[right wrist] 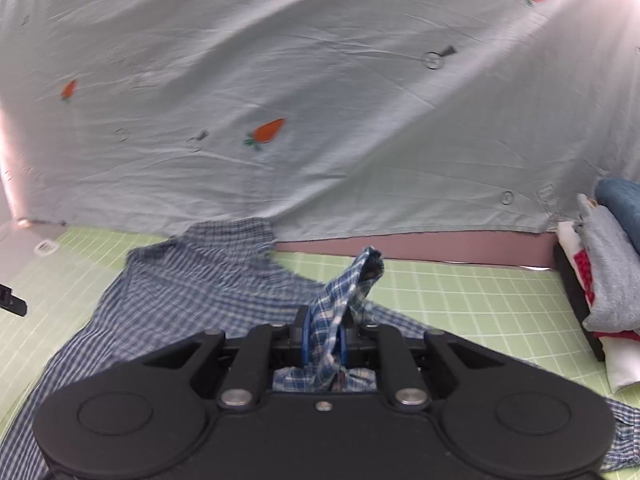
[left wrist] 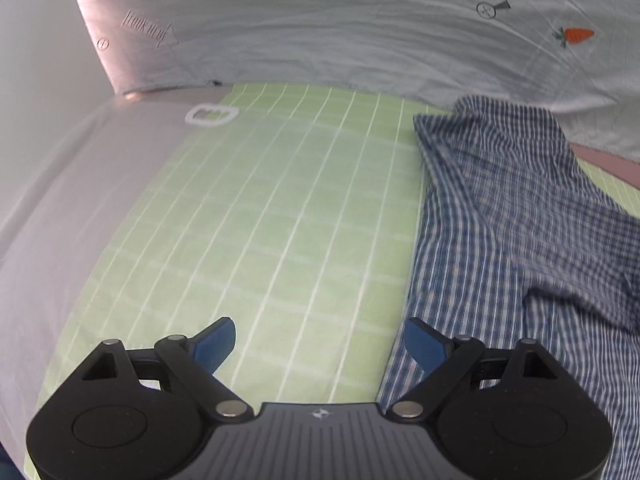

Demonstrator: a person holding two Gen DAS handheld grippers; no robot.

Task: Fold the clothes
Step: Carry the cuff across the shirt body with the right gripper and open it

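Observation:
A blue-and-white checked shirt lies spread on a green grid mat, filling the right side of the left wrist view. My left gripper is open and empty, low over the mat, its right fingertip at the shirt's left edge. In the right wrist view the shirt lies on the mat with its collar end toward the back. My right gripper is shut on a bunched fold of the shirt, and a tip of cloth sticks up between the fingers.
A pale blue sheet with carrot prints hangs behind the mat. A stack of folded clothes stands at the mat's right edge. A white plastic ring lies at the mat's far left corner. Grey cloth borders the mat on the left.

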